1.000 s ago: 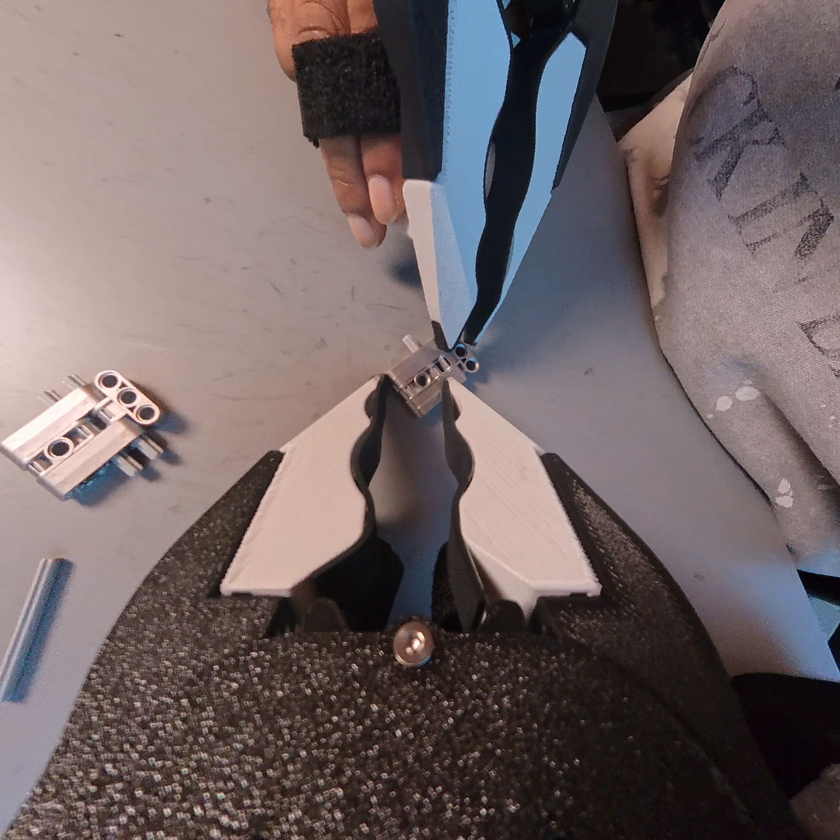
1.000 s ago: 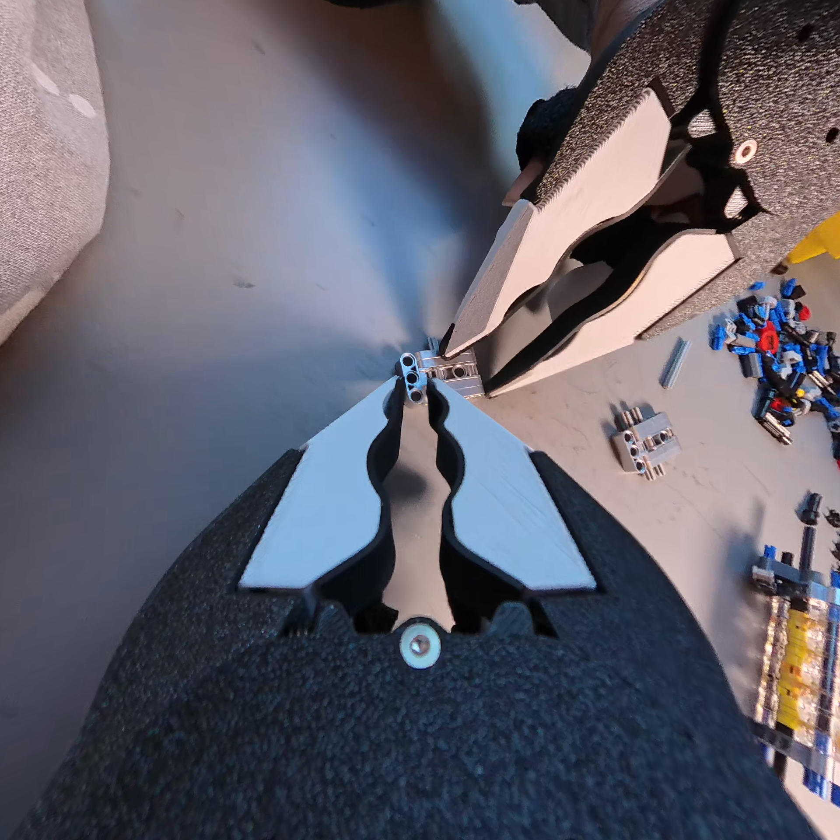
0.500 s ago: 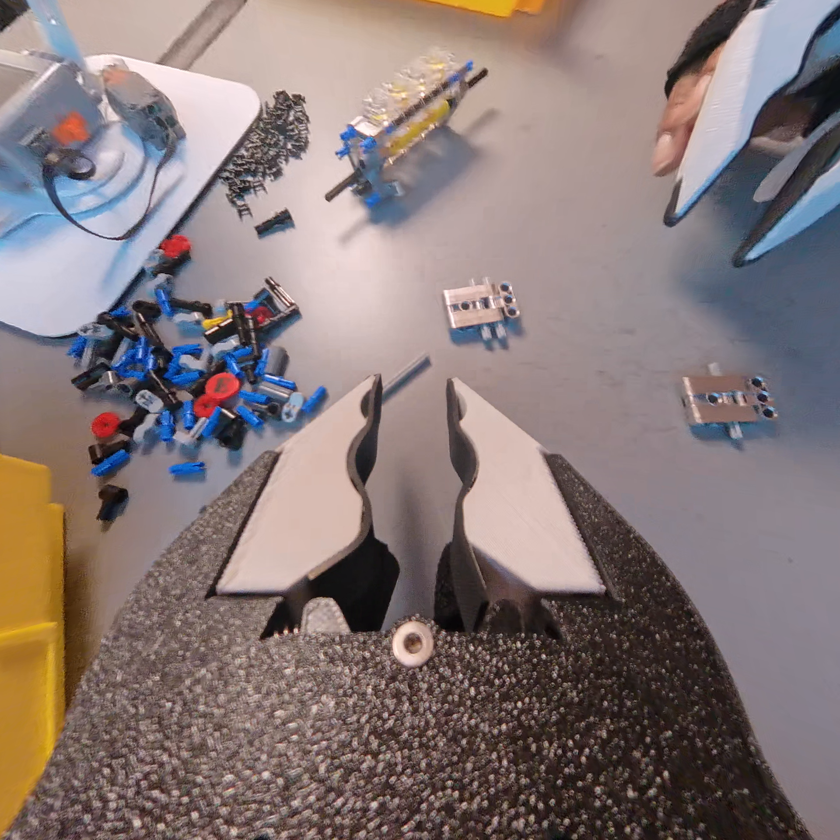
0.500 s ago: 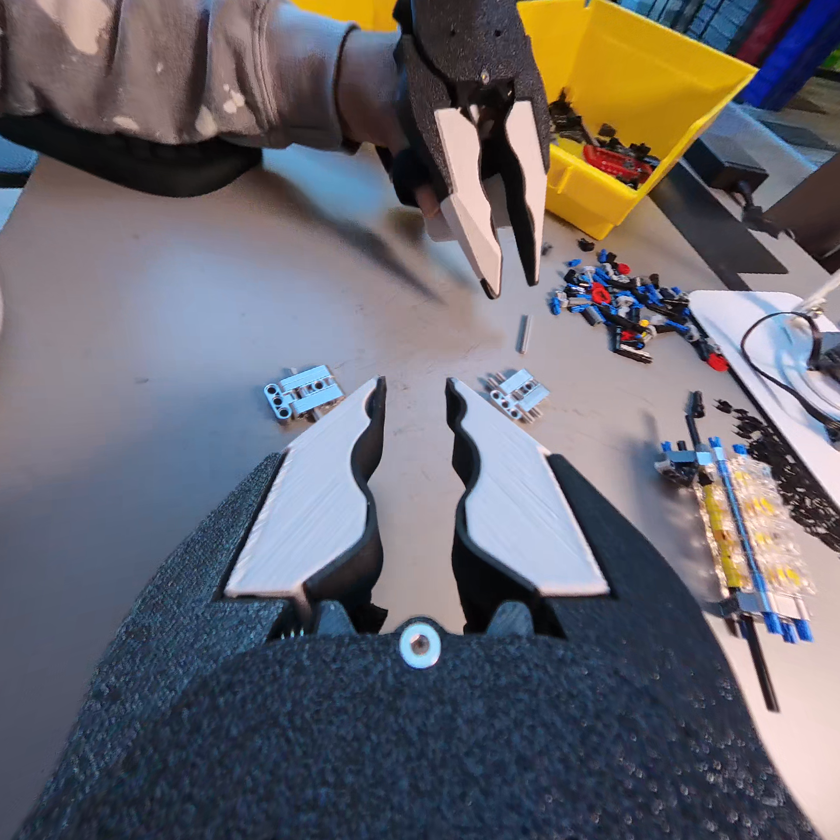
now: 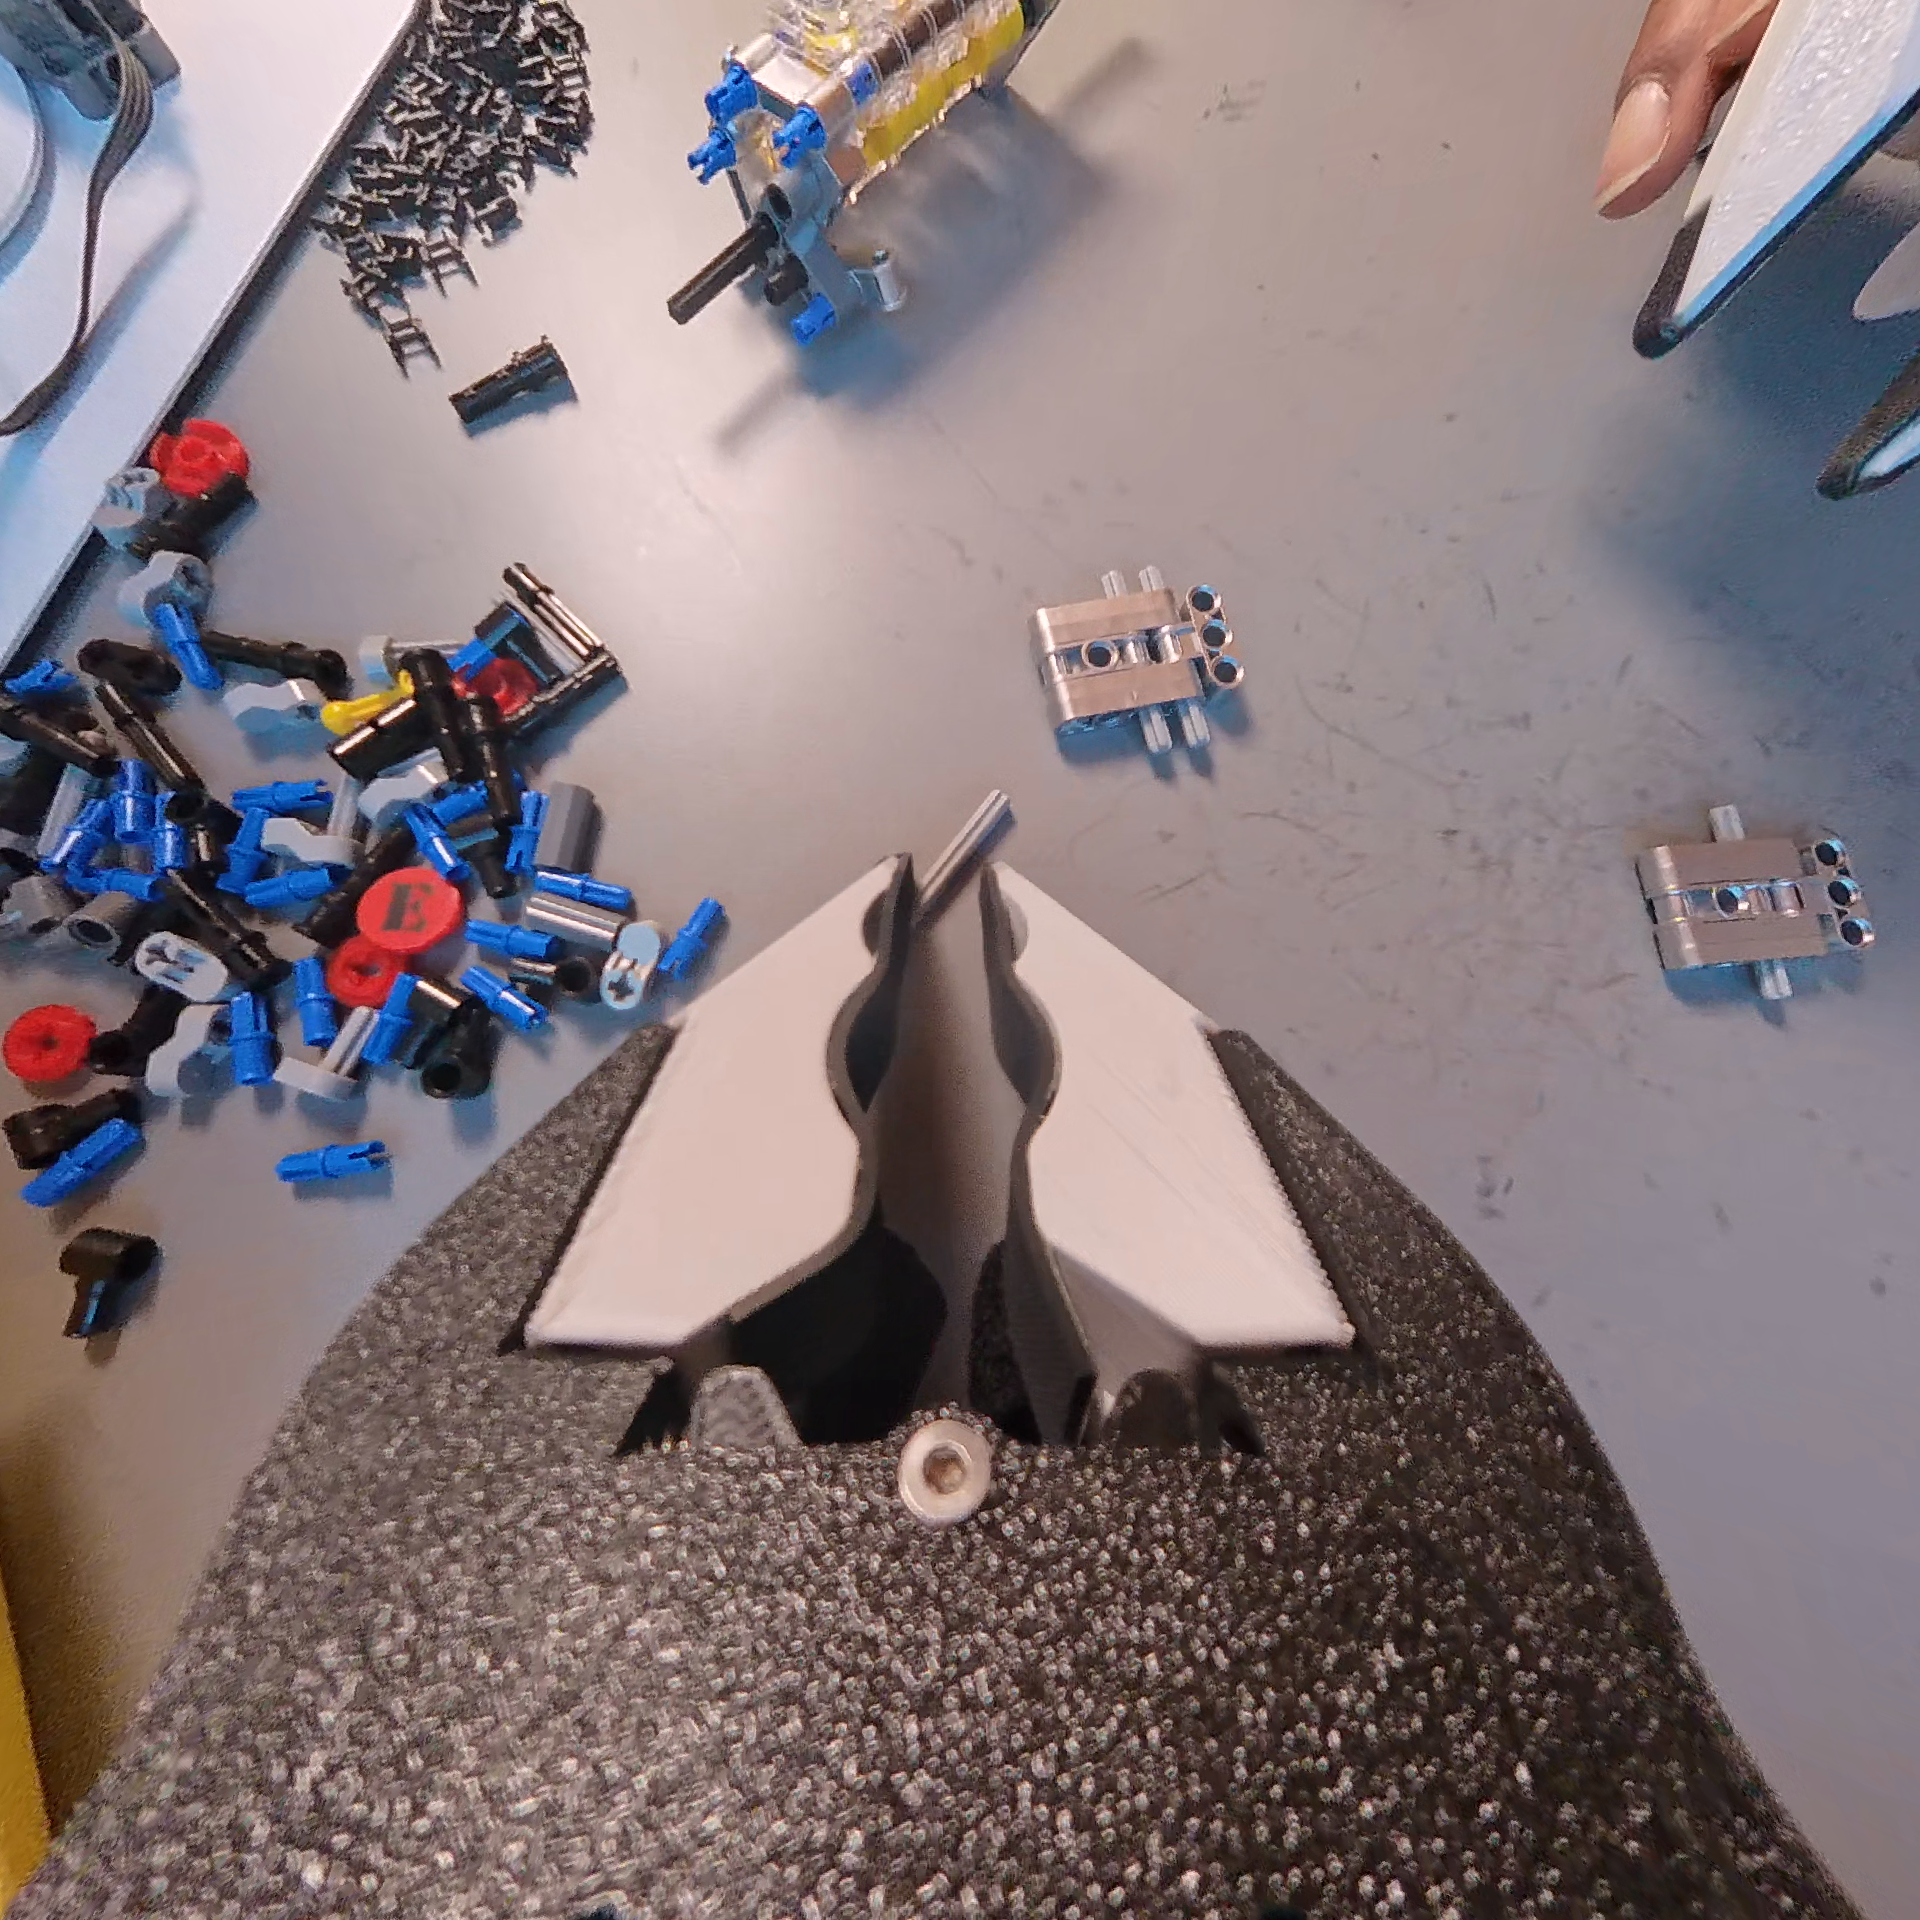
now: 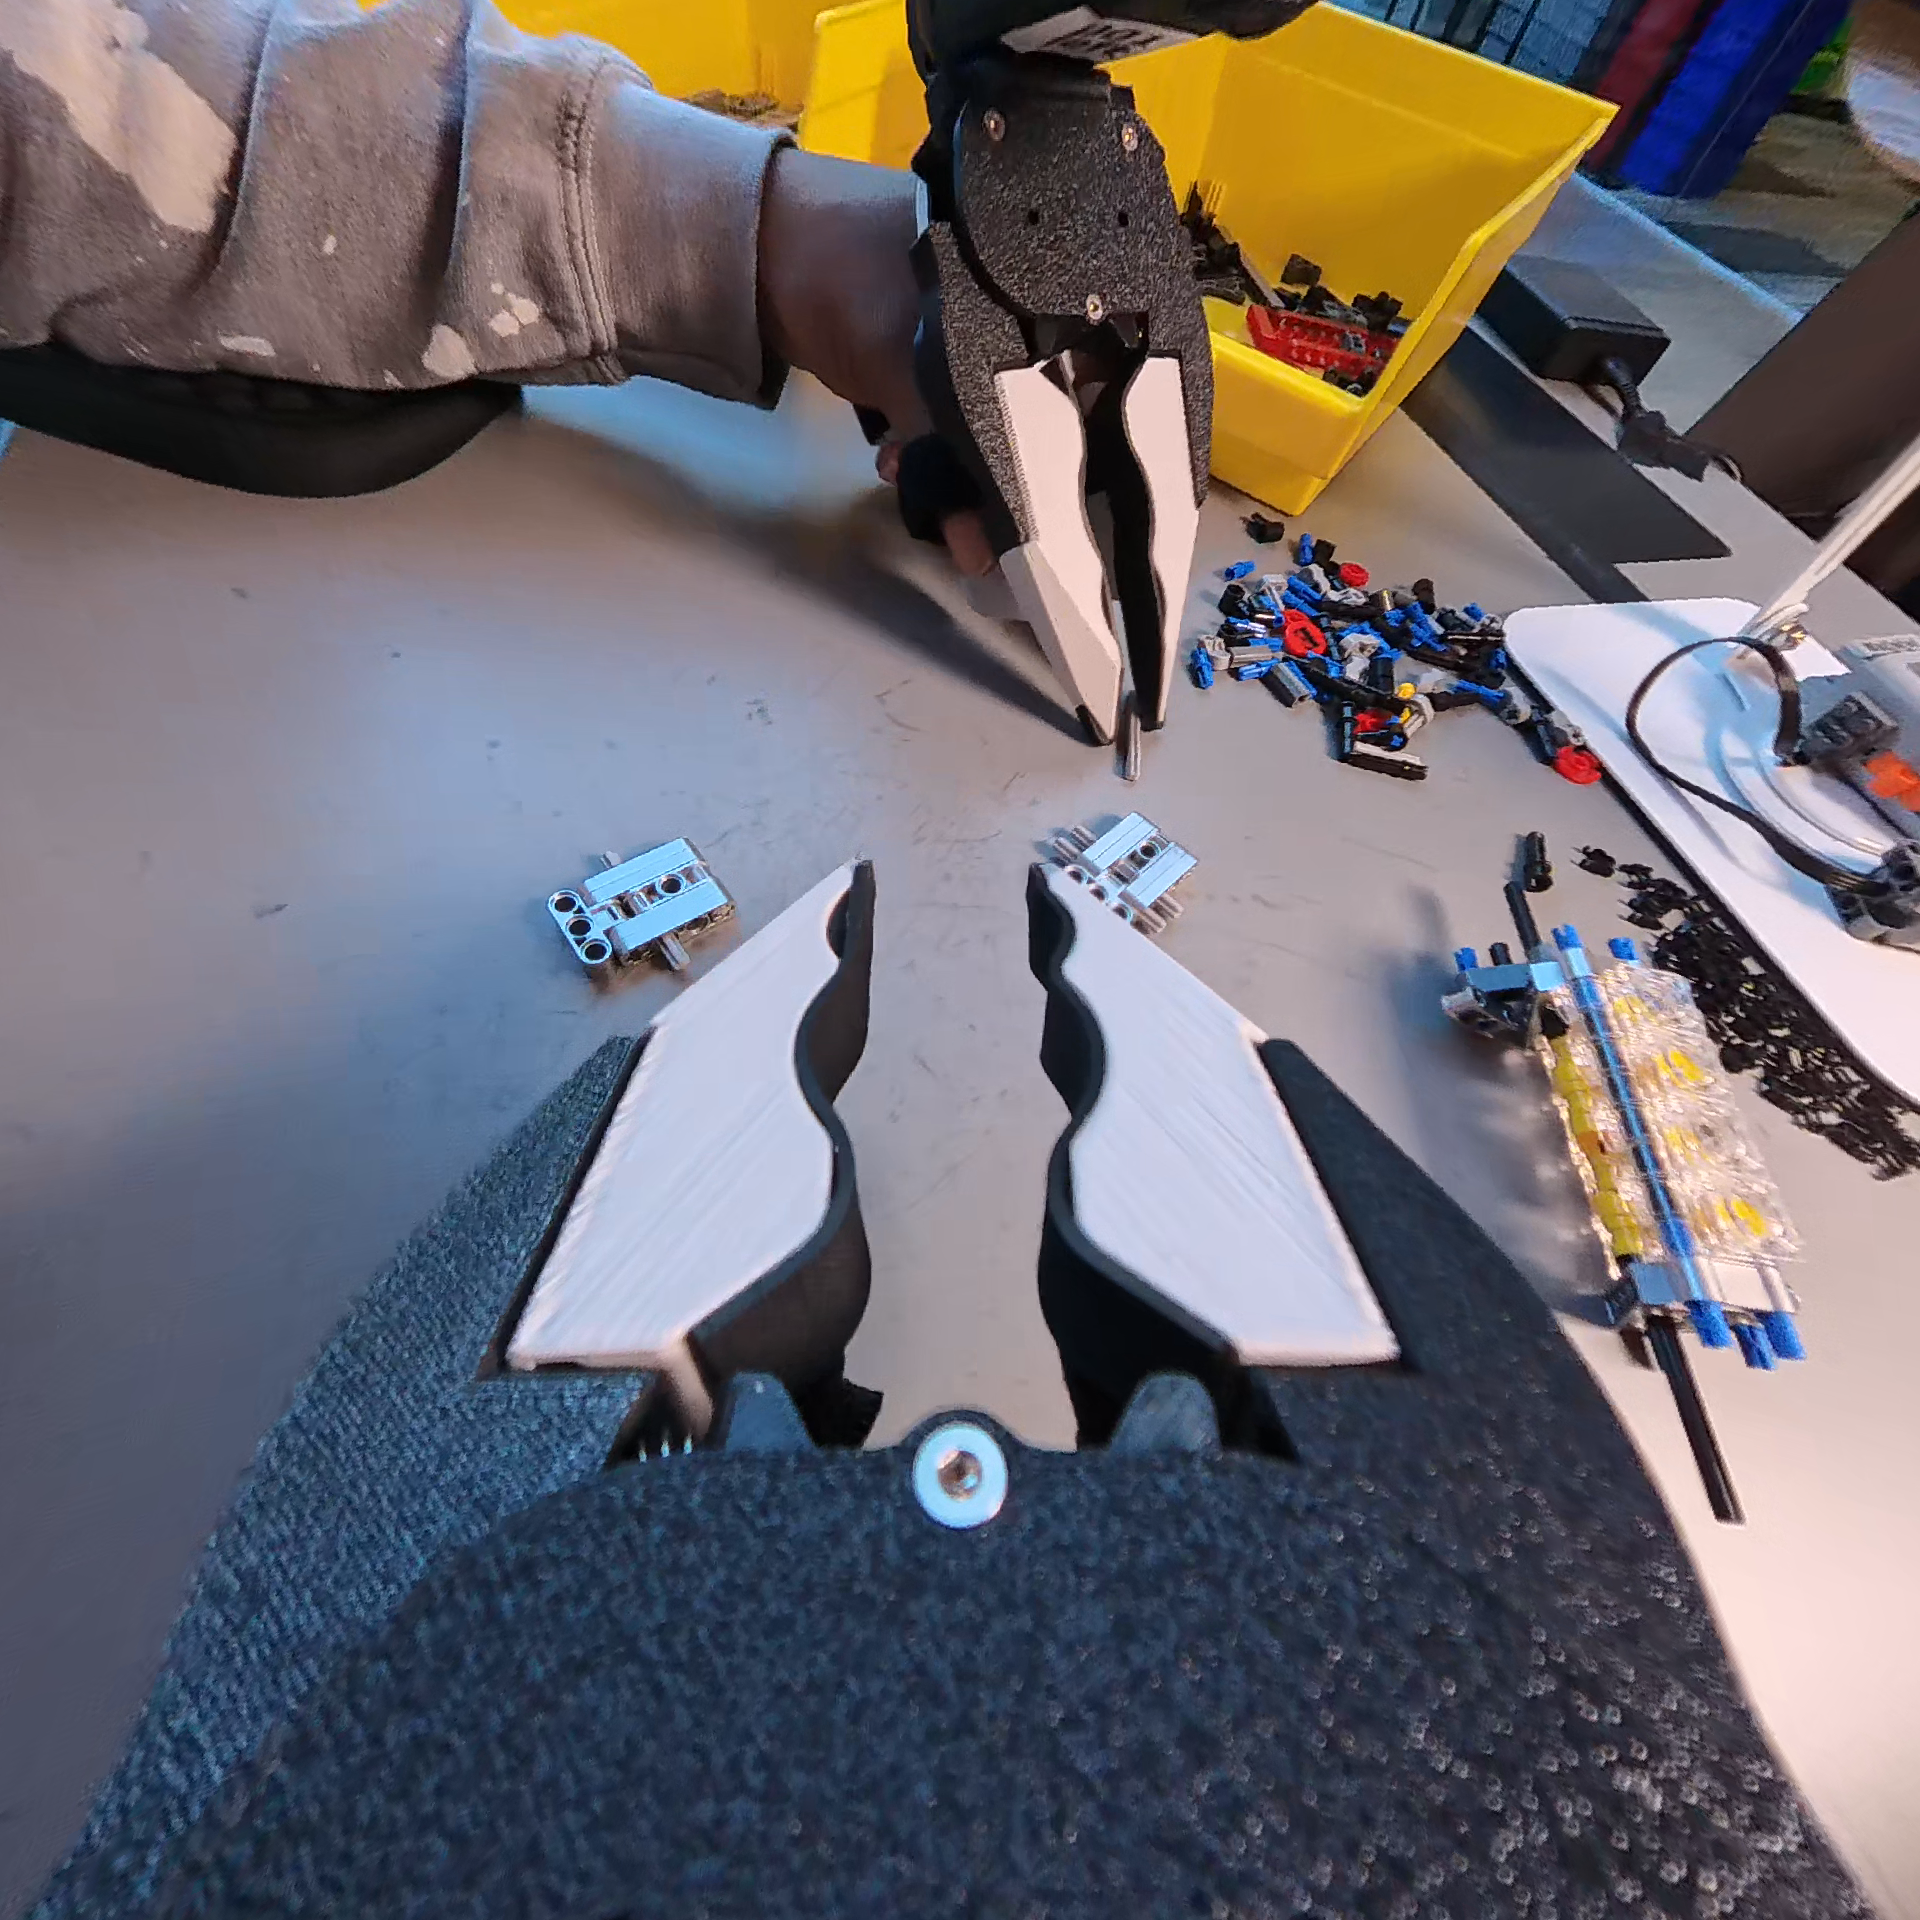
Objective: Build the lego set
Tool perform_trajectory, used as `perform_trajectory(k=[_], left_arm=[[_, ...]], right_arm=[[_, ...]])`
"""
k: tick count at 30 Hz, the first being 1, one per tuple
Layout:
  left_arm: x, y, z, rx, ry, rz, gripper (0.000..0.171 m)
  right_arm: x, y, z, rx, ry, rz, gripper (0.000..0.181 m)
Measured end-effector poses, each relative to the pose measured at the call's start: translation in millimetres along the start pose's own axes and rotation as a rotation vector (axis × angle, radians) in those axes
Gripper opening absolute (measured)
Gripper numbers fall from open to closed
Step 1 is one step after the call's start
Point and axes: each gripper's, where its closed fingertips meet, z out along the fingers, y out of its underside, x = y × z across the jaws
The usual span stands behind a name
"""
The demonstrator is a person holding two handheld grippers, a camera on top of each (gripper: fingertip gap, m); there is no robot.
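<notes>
Left claw point(image 5: 948, 878) tips astride a thin grey ridged axle rod point(image 5: 966, 847) on the grey surface point(image 5: 1351, 1195).
Its jaws are narrowed around the rod, though a firm pinch cannot be confirmed; the right claw point(image 6: 951, 878) hangs released above two silver-grey pinned connector blocks point(image 6: 642, 906) (one either side). The slim rod could roll or slip out if gripped off-centre.
</notes>
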Motion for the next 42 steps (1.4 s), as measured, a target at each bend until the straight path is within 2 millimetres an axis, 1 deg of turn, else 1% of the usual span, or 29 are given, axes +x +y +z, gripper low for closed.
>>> perform_trajectory(k=[1, 2, 6, 8, 10, 13, 17, 19, 21, 24, 27, 30, 37, 42], left_arm=[[2, 1, -1, -0.002, -0.001, 0.007, 0.004], [3, 1, -1, -0.004, -0.007, 0.015, 0.003], [11, 5, -5, -0.013, -0.040, 0.059, 0.002], [23, 6, -9, 0.016, -0.035, 0.073, 0.002], [41, -2, -17, 0.075, 0.002, 0.076, 0.002], [81, -21, -28, 0.186, 0.112, 0.082, 0.002], [126, -28, -26, 0.208, 0.192, 0.129, 0.002], [139, -26, -23, 0.207, 0.233, 0.116, 0.002], [144, -24, -20, 0.197, 0.250, 0.117, 0.002], [144, -24, -18, 0.196, 0.265, 0.111, 0.002], [145, -23, -16, 0.193, 0.267, 0.109, 0.002], [146, -27, -17, 0.203, 0.260, 0.110, 0.002], [145, -25, -15, 0.180, 0.232, 0.116, 0.002], [144, -25, -12, 0.161, 0.163, 0.175, 0.002]], right_arm=[[-1, 1, 1, -0.006, -0.001, -0.008, 0.028], [-2, 2, 2, -0.012, -0.002, -0.015, 0.028], [-5, 4, 4, -0.031, 0.001, -0.037, 0.027], [-6, 5, 5, -0.036, 0.003, -0.047, 0.027], [-7, 5, 5, -0.038, 0.004, -0.054, 0.027], [-11, 2, 6, -0.027, 0.001, -0.077, 0.027], [-28, -4, 9, 0.000, -0.059, -0.133, 0.019], [-35, -3, 11, -0.002, -0.072, -0.181, 0.016], [-42, -1, 13, -0.013, -0.089, -0.224, 0.016], [-51, 1, 16, -0.024, -0.119, -0.263, 0.013], [-50, 2, 17, -0.033, -0.109, -0.265, 0.010], [-51, 3, 18, -0.039, -0.111, -0.272, 0.003], [-52, 5, 19, -0.055, -0.112, -0.278, 0.006], [-50, 9, 19, -0.077, -0.110, -0.253, 0.004]])
